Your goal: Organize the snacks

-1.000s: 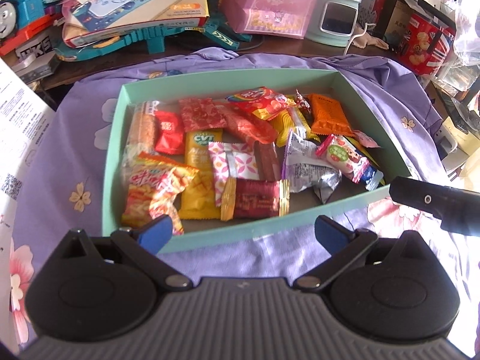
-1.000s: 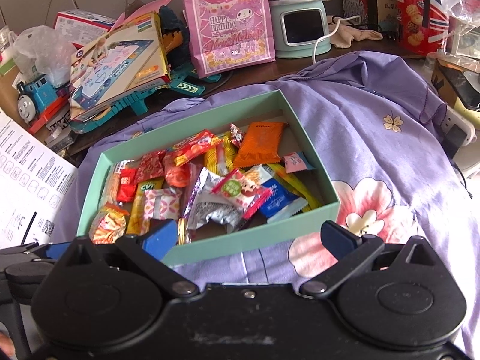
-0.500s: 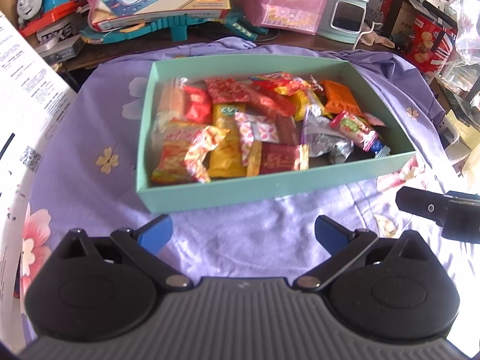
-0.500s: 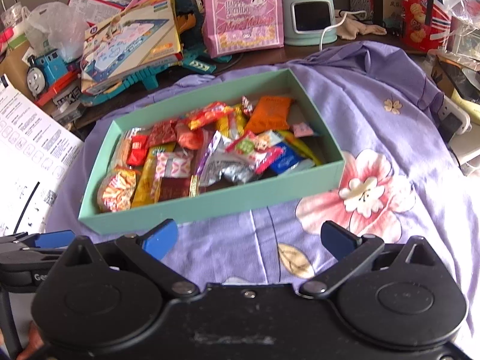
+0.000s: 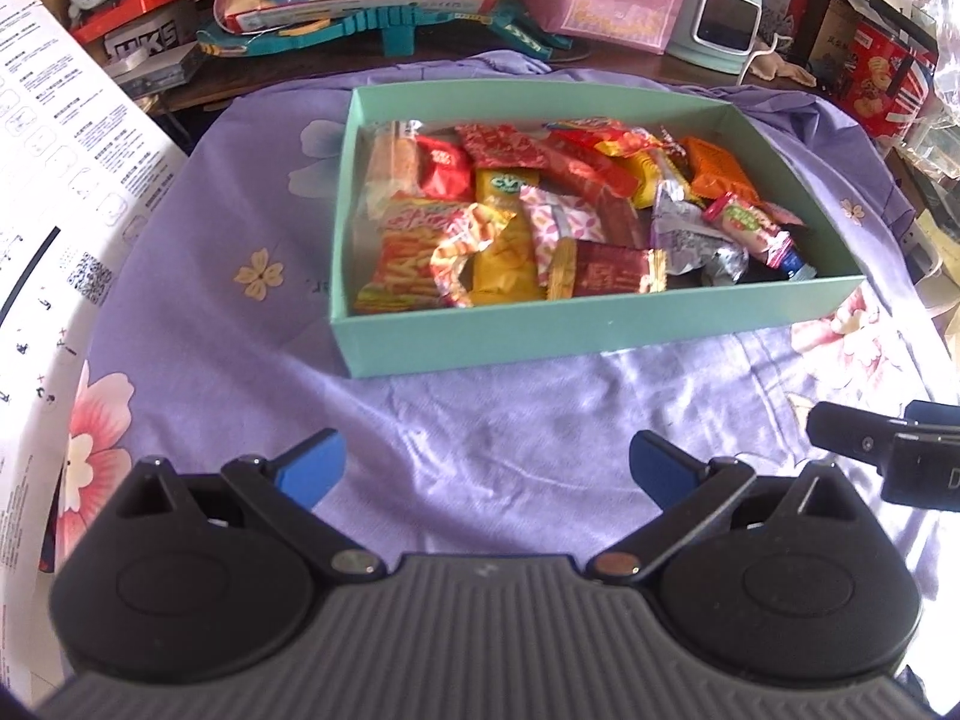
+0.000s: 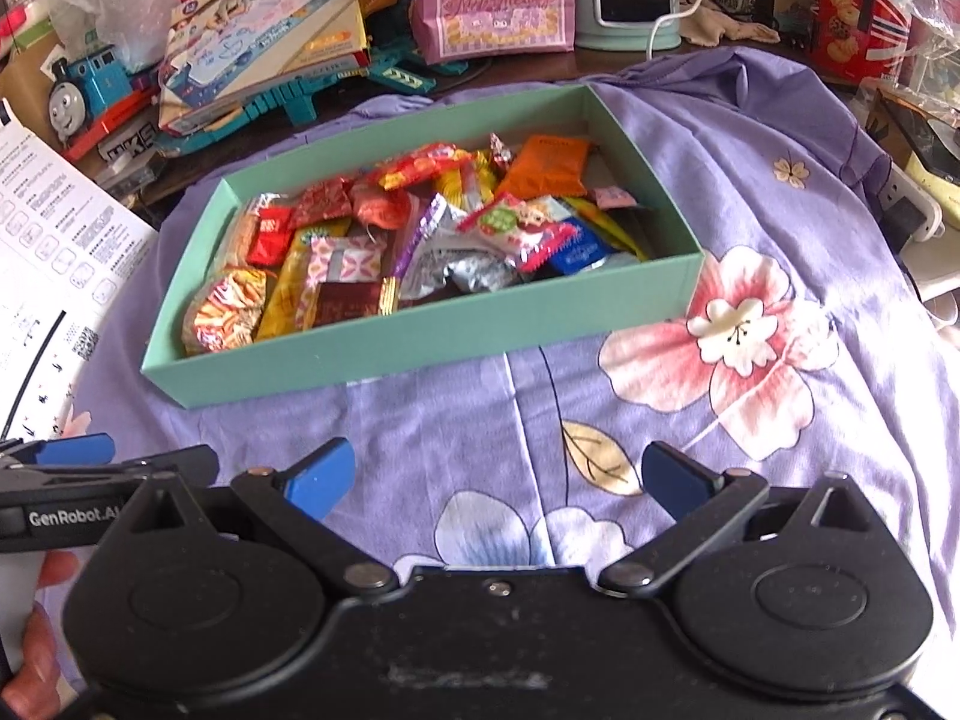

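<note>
Snacks (image 5: 540, 216) fill box (image 5: 600, 324); only right view shows fingers (image 6: 54, 570).

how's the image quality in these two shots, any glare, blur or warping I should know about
Left wrist view: strong fisheye bending at the edges, sunlight washes out the cloth at lower right, the box is fairly sharp. Right wrist view: same warping, glare on the silver wrapper, background clutter soft, corners darkened.

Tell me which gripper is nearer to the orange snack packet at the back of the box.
Right, though only narrowly. The right gripper sits before the box's right half, the orange snack packet's side. The left gripper sits further left, diagonally across the green box.
</note>
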Tool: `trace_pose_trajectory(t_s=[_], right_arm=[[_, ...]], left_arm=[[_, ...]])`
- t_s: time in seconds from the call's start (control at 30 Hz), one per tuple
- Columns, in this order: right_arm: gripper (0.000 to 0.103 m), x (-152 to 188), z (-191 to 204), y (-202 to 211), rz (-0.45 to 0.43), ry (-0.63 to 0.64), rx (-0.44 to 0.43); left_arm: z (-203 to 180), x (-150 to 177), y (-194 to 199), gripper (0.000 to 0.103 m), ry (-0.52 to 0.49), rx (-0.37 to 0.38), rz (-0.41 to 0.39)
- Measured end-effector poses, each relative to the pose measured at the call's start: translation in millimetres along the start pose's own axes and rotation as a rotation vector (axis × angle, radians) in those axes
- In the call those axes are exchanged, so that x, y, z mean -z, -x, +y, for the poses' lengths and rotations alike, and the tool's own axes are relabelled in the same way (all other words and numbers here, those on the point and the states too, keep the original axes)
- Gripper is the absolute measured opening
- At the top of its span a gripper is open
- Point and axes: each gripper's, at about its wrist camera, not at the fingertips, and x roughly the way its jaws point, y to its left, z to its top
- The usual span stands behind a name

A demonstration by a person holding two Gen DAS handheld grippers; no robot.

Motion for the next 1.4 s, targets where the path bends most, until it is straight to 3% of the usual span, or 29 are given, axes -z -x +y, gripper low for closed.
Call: trace_pose_trajectory(t_s=[0.43, 1.4], right_arm=[[0.103, 15.8, 4.8, -11.3, 0.048, 0.033, 0.037], [0.103, 14.5, 3.3, -18.3, 0.073, 0.017, 0.045]], left_arm=[[18.8, 17.2, -10.2, 0.103, 0.040, -0.035, 0.042], [22.9, 13.8, 0.9, 0.103, 0.045, -0.077, 0.003]])
